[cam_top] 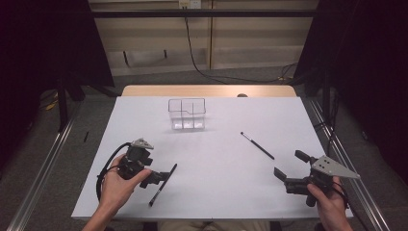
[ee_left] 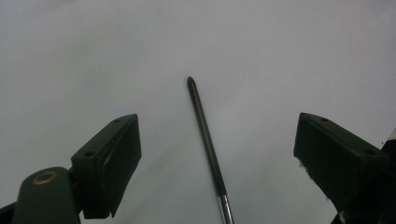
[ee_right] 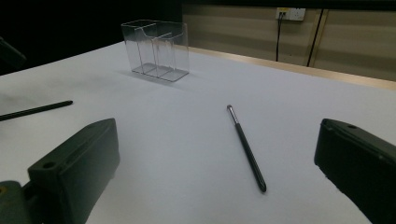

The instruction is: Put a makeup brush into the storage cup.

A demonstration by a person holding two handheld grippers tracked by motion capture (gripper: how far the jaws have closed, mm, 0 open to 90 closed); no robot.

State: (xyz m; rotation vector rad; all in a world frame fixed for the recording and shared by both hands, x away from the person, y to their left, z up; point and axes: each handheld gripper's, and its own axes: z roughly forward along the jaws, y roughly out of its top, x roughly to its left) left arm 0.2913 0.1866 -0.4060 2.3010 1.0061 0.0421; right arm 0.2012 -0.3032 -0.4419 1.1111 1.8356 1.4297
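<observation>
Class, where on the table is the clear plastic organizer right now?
In the high view the clear plastic organizer stands upright toward the table's far edge, slightly left of centre, beyond both brushes.

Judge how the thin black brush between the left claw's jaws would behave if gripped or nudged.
The brush looks stiff and probably light: a thin straight rod. Its round shaft lies flat on the smooth table, so a sideways nudge could roll it. The left claw is open around it.

Slim black brush (ee_left: 205, 140) flat on table, untouched, apparently metal-collared.
</observation>
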